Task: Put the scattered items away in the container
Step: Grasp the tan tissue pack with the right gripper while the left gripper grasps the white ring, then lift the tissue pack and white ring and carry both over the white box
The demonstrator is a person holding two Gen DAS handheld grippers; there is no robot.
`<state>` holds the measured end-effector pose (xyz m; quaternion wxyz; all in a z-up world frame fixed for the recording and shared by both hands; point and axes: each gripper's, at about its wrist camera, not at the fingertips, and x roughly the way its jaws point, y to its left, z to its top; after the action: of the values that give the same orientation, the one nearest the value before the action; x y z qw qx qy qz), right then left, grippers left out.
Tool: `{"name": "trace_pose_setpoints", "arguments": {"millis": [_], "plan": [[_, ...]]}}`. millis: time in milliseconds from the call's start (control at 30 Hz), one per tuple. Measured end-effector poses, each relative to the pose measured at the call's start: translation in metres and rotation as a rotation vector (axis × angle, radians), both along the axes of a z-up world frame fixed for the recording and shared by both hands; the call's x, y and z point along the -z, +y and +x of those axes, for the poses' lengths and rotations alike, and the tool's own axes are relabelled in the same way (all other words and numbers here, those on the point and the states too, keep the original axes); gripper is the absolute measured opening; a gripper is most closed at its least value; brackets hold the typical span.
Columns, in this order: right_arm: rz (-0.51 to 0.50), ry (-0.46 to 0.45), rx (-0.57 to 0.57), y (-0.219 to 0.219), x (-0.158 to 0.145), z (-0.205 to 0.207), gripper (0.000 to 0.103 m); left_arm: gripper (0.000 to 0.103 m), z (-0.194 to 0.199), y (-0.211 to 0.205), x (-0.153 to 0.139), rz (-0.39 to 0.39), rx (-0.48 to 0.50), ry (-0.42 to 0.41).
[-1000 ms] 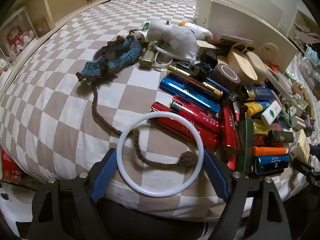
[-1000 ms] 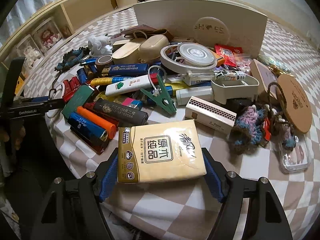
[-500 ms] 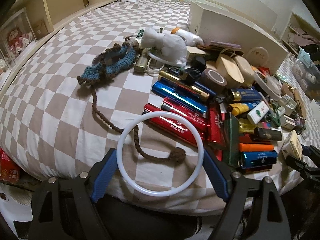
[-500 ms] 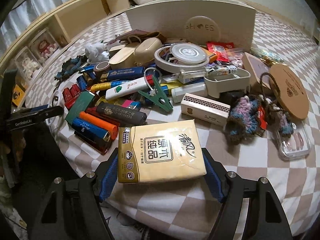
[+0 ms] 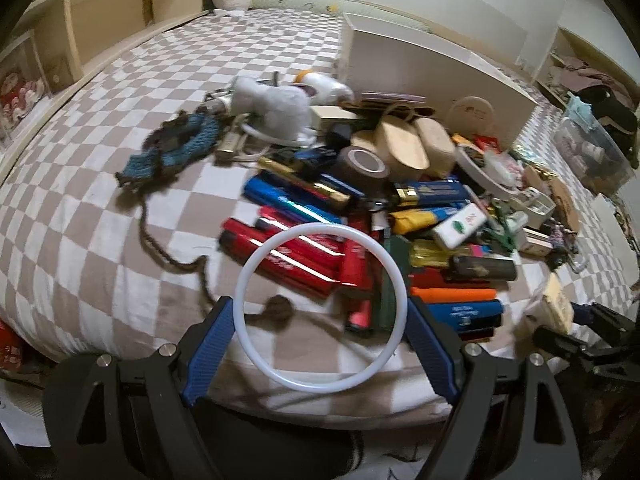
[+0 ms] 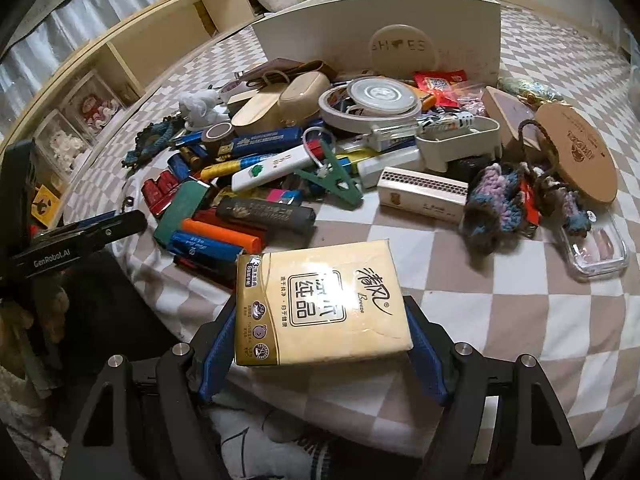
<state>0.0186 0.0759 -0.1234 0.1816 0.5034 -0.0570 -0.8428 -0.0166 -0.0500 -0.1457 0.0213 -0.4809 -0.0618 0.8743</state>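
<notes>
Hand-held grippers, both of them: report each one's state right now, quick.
Left hand-held gripper: closed on the white plastic ring.
Right hand-held gripper: closed on the yellow tissue pack.

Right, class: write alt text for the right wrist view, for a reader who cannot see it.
The right gripper holds a yellow tissue pack between its blue fingers, above a checkered bedspread. Beyond lie scattered lighters, tape rolls and a white box.

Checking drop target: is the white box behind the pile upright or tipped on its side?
Cannot tell for sure. The white box shows only a blank wall with a round label; no opening or interior is visible.
</notes>
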Motion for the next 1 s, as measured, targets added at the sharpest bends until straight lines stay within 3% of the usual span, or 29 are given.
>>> {"name": "trace_pose_setpoints", "arguments": {"millis": [333, 667, 1000], "plan": [[-0.006, 0.057, 0.041, 0.008, -0.022, -0.012, 0.076, 0.085, -0.019, 0.023, -0.023, 0.005, 0.052, 0.050], [-0.030, 0.153, 0.103, 0.033, -0.059, -0.054, 0.076, 0.085, -0.071, 0.040, -0.070, 0.040, 0.091, 0.185], [-0.060, 0.228, 0.116, 0.050, -0.095, -0.107, 0.076, 0.085, -0.133, 0.047, -0.099, 0.110, 0.103, 0.235]]}}
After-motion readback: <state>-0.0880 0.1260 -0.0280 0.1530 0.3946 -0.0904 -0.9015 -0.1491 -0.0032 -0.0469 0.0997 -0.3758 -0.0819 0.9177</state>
